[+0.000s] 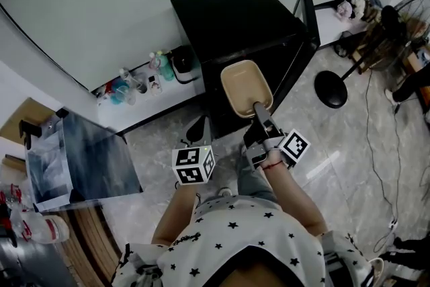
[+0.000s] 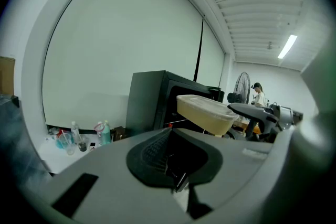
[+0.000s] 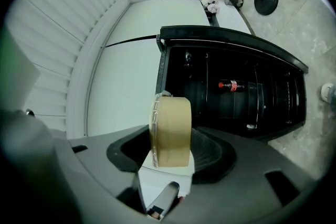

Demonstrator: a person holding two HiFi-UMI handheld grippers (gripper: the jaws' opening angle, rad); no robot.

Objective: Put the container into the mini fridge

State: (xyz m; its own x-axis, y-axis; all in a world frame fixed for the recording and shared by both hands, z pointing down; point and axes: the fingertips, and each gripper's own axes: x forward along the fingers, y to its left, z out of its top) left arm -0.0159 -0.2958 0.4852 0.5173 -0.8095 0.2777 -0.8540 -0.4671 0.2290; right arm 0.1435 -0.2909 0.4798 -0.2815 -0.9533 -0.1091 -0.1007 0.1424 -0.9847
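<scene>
Nearest me, my left gripper is closed on nothing, near my right gripper. The right gripper is clamped on the end of the beige container, which it holds just in front of the open black mini fridge. Deeper inside shows a bottle, its red label too small to read.

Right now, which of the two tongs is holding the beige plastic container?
The right tongs, clamped on the beige plastic container before the open black mini fridge; the left tongs hold nothing.
</scene>
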